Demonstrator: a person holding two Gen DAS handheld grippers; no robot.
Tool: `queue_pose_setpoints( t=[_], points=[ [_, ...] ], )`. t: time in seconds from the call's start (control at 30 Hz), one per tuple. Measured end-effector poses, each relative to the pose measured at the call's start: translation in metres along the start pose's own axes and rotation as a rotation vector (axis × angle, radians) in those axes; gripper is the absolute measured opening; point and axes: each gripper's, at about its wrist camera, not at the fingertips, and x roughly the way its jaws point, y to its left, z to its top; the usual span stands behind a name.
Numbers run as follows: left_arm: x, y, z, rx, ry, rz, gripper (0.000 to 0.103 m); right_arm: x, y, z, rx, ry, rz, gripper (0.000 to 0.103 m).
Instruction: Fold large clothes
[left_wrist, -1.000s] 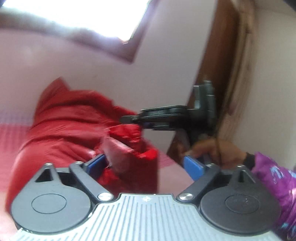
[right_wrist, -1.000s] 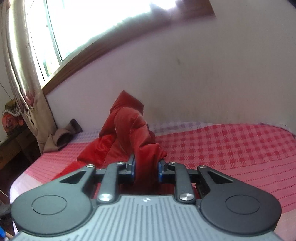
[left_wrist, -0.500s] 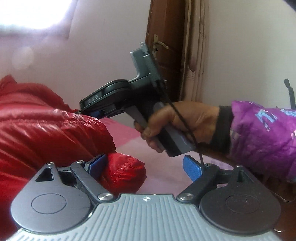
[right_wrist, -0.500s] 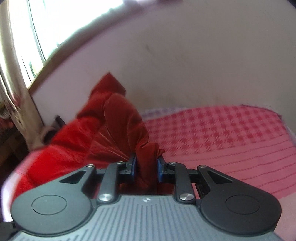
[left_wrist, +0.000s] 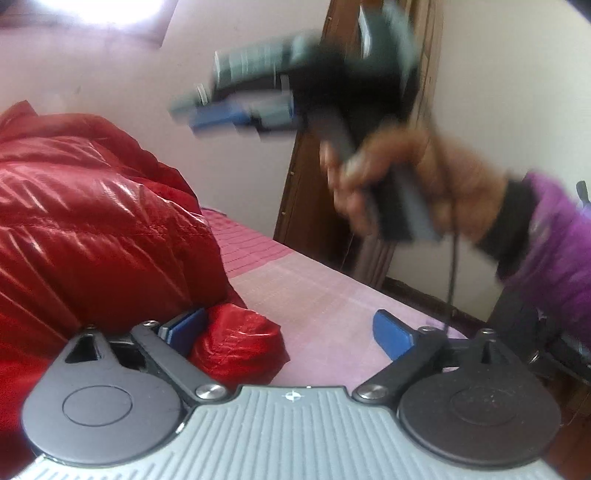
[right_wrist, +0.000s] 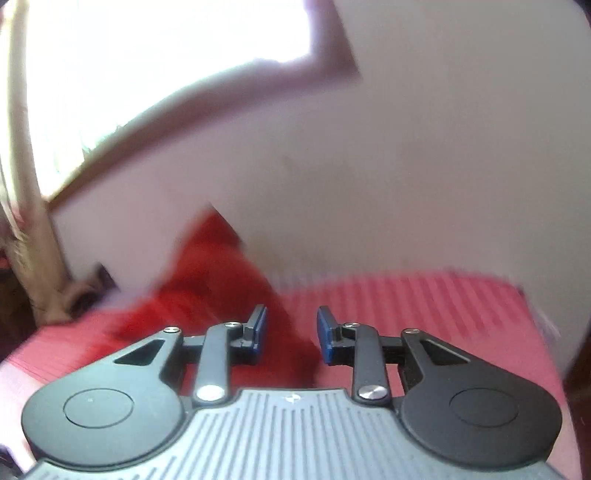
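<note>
A shiny red puffy jacket (left_wrist: 92, 221) lies bunched on the pink checked bed (left_wrist: 314, 295), filling the left of the left wrist view. One rounded fold of it (left_wrist: 236, 343) rests against the inner left pad of my left gripper (left_wrist: 288, 332), whose jaws are opening wide; the other pad stands clear of the cloth. My right gripper (right_wrist: 291, 330) is opening too. Its pads no longer press the red jacket (right_wrist: 214, 280), which sits blurred just beyond and below them. From the left wrist, the right gripper (left_wrist: 236, 107) hangs blurred above the bed in a hand (left_wrist: 399, 184).
The bed (right_wrist: 424, 314) runs to a pale wall. A bright window (right_wrist: 147, 74) and a curtain (right_wrist: 33, 240) are at the left, with a dark bundle (right_wrist: 88, 291) beneath. A wooden door (left_wrist: 314, 184) stands past the bed's edge. A purple sleeve (left_wrist: 554, 240) is at right.
The right gripper's jaws have parted and let go of the red fabric they pinched. It has risen in the left wrist view. The left jaws spread slightly wider beside the jacket fold.
</note>
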Motion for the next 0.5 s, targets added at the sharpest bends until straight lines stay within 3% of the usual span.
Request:
queue_pose_setpoints(
  t=[0.1,0.2,0.27,0.33,0.43,0.5],
  points=[
    [0.004,-0.003,0.001,0.006,-0.005,0.006,0.099,0.003,0.041,0.019,-0.062,0.025,0.093,0.03],
    [0.001,-0.003,0.001,0.003,-0.012,0.007,0.099,0.031,0.068,0.027,-0.036,0.088,0.139,0.03],
    [0.003,-0.004,-0.003,0.003,-0.017,0.005,0.099,0.056,0.08,0.029,-0.021,0.105,0.103,0.03],
    [-0.004,-0.001,-0.005,0.002,-0.024,0.004,0.099,0.082,0.083,0.031,0.006,0.148,0.004,0.03],
    [-0.006,-0.001,-0.007,0.002,-0.039,-0.005,0.099,0.112,0.076,0.026,0.094,0.225,-0.044,0.03],
    [-0.01,-0.002,-0.012,0.011,-0.04,-0.01,0.099,0.121,0.072,0.014,0.078,0.251,-0.077,0.03]
  ],
)
